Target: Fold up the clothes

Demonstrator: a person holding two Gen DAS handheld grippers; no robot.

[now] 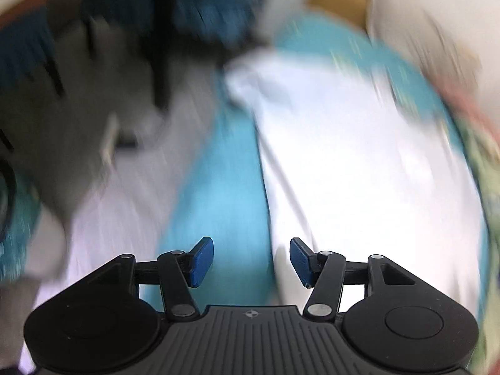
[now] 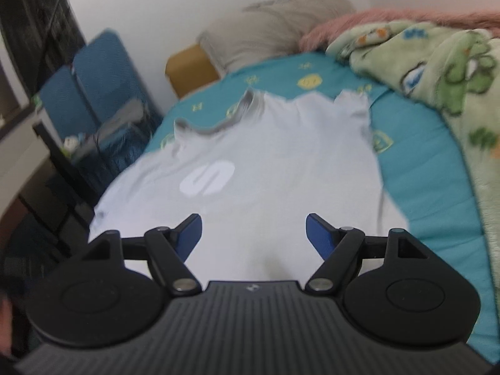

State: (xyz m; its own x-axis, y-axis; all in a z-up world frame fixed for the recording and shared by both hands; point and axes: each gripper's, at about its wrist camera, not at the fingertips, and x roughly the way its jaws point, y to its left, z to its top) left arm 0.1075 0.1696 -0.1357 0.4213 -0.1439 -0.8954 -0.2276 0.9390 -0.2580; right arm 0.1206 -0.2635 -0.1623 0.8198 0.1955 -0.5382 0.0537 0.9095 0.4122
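Observation:
A pale blue T-shirt (image 2: 256, 168) with a white logo lies spread flat on the teal bedsheet (image 2: 415, 168), collar toward the pillow. My right gripper (image 2: 253, 234) hovers above its lower part, open, nothing between the blue pads. The left wrist view is heavily blurred. There the same T-shirt (image 1: 359, 162) fills the right half and a strip of teal bedsheet (image 1: 225, 193) runs down the middle. My left gripper (image 1: 251, 261) stands open over the sheet beside the shirt's edge, with nothing between its blue pads.
A green cartoon blanket (image 2: 437, 72) and a pink fluffy one (image 2: 359, 22) are heaped at the right of the bed. A grey pillow (image 2: 268, 31) and a brown box (image 2: 187, 68) lie at the head. Blue folding chairs (image 2: 97, 93) and a dark desk stand left of the bed.

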